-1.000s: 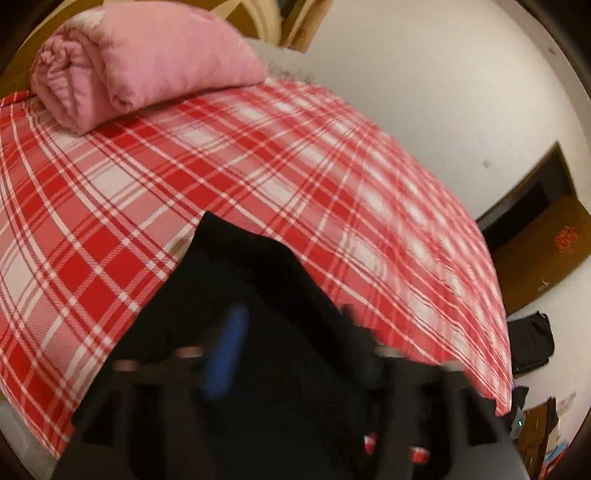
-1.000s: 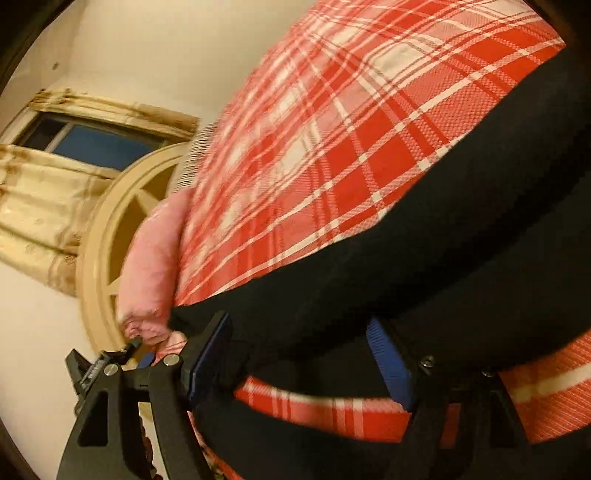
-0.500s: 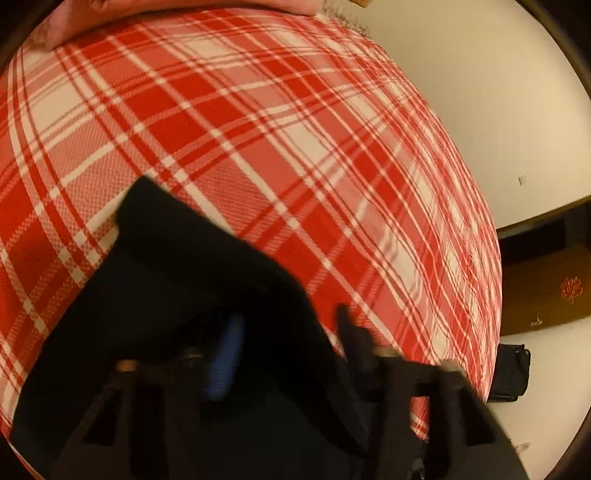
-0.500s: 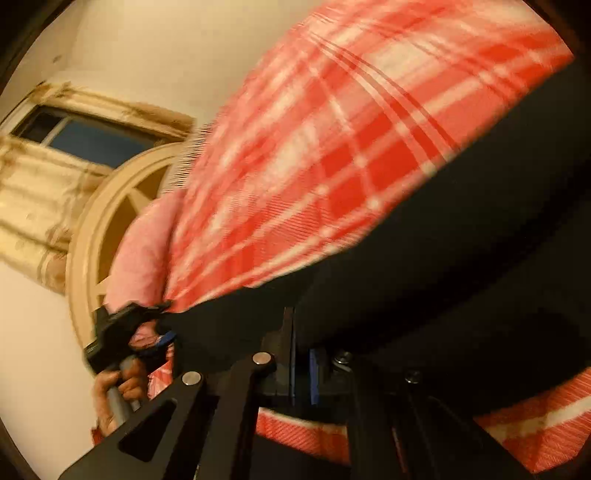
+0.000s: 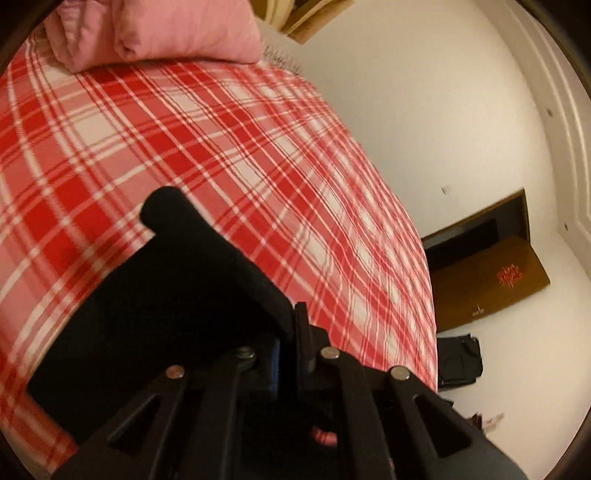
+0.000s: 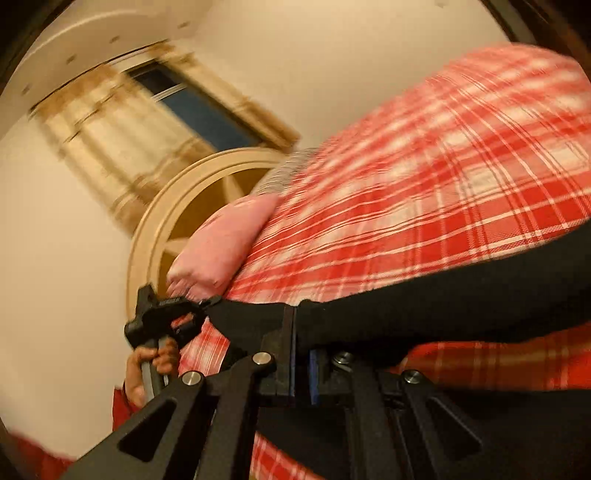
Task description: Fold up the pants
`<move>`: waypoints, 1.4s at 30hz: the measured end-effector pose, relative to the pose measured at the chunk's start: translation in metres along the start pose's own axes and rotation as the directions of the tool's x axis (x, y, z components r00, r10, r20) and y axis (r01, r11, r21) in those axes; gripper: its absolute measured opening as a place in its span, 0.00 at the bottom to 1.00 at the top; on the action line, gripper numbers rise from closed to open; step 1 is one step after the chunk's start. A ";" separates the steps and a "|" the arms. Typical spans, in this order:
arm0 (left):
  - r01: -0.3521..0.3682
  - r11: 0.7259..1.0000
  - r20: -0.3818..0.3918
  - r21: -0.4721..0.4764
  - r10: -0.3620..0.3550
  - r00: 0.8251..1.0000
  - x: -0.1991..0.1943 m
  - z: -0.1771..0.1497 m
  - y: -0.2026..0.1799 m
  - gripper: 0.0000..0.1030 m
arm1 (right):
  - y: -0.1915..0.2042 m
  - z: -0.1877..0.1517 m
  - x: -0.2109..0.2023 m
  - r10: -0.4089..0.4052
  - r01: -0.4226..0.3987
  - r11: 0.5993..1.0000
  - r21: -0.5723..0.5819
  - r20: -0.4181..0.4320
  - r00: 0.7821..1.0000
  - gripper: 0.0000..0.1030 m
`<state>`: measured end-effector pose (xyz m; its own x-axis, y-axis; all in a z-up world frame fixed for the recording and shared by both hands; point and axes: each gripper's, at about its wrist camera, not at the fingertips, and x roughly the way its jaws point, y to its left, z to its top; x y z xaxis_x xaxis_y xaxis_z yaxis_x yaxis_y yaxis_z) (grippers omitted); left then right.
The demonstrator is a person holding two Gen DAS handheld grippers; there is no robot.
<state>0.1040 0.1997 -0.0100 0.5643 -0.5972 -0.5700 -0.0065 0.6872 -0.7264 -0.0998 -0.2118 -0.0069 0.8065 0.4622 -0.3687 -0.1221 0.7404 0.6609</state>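
Black pants (image 5: 177, 295) lie on a bed with a red and white plaid cover (image 5: 221, 147). My left gripper (image 5: 291, 332) is shut on an edge of the pants and holds it off the cover. In the right wrist view the pants (image 6: 461, 302) stretch as a dark band across the bed. My right gripper (image 6: 295, 339) is shut on their edge. The left gripper (image 6: 166, 317) shows there in a hand, pinching the far end of the same edge.
A folded pink blanket (image 5: 159, 33) lies at the head of the bed. A round beige headboard (image 6: 177, 221) and a curtained window (image 6: 192, 107) stand behind it. A dark bag (image 5: 460, 360) sits on the floor by a brown door (image 5: 487, 280).
Both grippers have closed on the pants edge and lifted it. The left view has tilted up, so the pink blanket is back in sight.
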 end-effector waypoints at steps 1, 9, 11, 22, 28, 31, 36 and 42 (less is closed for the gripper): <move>0.002 1.000 0.006 0.013 -0.002 1.000 -0.010 -0.009 0.003 0.05 | 0.008 -0.013 -0.008 0.017 -0.018 0.999 -0.041 -0.017 1.000 0.05; -0.116 0.992 0.018 0.049 0.115 0.993 -0.031 -0.075 0.055 0.05 | -0.001 -0.099 -0.014 -0.050 0.035 0.996 -0.088 -0.171 0.984 0.05; -0.164 0.985 0.012 0.057 0.164 0.986 -0.025 -0.087 0.065 0.05 | -0.005 -0.110 -0.010 -0.086 0.065 0.992 -0.109 -0.197 0.977 0.05; -0.270 0.957 0.069 0.106 0.264 0.962 -0.016 -0.104 0.086 0.09 | -0.019 -0.125 0.016 -0.197 0.156 0.973 -0.171 -0.255 0.947 0.06; -0.433 0.882 0.170 0.185 0.405 0.898 -0.022 -0.086 0.086 0.20 | -0.040 -0.125 0.020 -0.193 0.176 0.981 -0.083 -0.319 0.928 0.27; -0.442 0.871 0.179 0.213 0.410 0.894 -0.020 -0.080 0.091 0.24 | -0.038 -0.116 0.002 -0.180 0.166 0.983 -0.072 -0.309 0.934 0.63; -0.520 0.814 0.156 0.258 0.496 0.854 -0.028 -0.082 0.091 0.54 | -0.026 -0.105 -0.037 -0.157 0.128 0.985 -0.114 -0.299 0.941 0.64; -0.572 0.804 0.352 0.161 0.494 0.795 -0.075 -0.084 0.078 0.66 | -0.002 -0.069 -0.028 -0.085 0.047 0.985 -0.168 -0.226 0.970 0.64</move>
<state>-0.0083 0.2632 -0.0562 0.7362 0.0108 -0.6766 -0.1947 0.9610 -0.1966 -0.1624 -0.1926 -0.0435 0.6623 0.4959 -0.5617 -0.1798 0.8329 0.5234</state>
